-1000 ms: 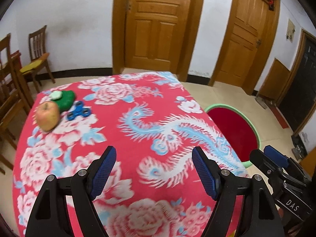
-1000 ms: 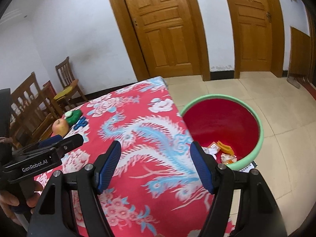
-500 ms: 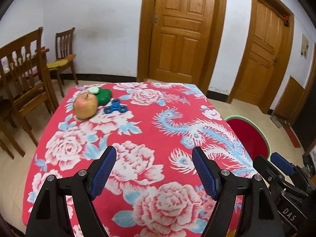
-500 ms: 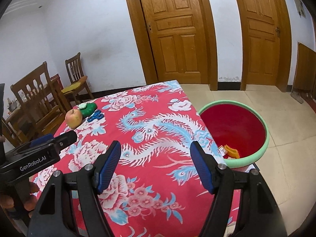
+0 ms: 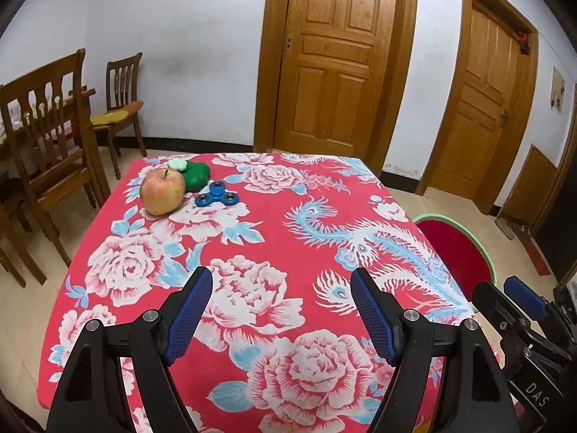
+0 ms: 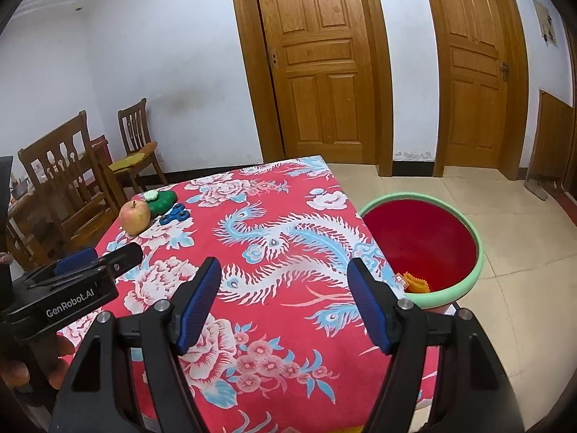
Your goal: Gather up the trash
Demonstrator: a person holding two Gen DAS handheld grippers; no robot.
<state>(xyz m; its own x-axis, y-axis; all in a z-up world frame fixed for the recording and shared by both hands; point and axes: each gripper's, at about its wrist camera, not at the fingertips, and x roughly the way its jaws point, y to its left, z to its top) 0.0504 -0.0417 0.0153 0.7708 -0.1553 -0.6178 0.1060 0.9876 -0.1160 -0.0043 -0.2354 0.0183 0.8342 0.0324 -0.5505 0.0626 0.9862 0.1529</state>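
A table under a red floral cloth (image 5: 274, 252) (image 6: 274, 223) fills both views. At its far left corner lie an apple (image 5: 161, 192) (image 6: 135, 216), a green flower-shaped toy (image 5: 196, 176) (image 6: 162, 200) and a blue fidget spinner (image 5: 216, 196) (image 6: 175, 213). A red bin with a green rim (image 6: 479, 252) (image 5: 485, 252) stands on the floor right of the table, with orange and white scraps (image 6: 414, 282) inside. My left gripper (image 5: 279, 310) hangs open over the near part of the cloth, empty. My right gripper (image 6: 283, 301) is open and empty too, near the table's right edge.
Wooden chairs (image 5: 47, 137) (image 6: 68, 180) and a dining table stand left of the cloth. Two wooden doors (image 5: 335, 61) (image 6: 472, 72) are in the far wall. Tiled floor (image 6: 523, 234) spreads right of the bin.
Both views pulled back and swung left: the apple, toy and spinner came toward the middle, the chairs came into sight, and the bin slid right. Both grippers stayed open.
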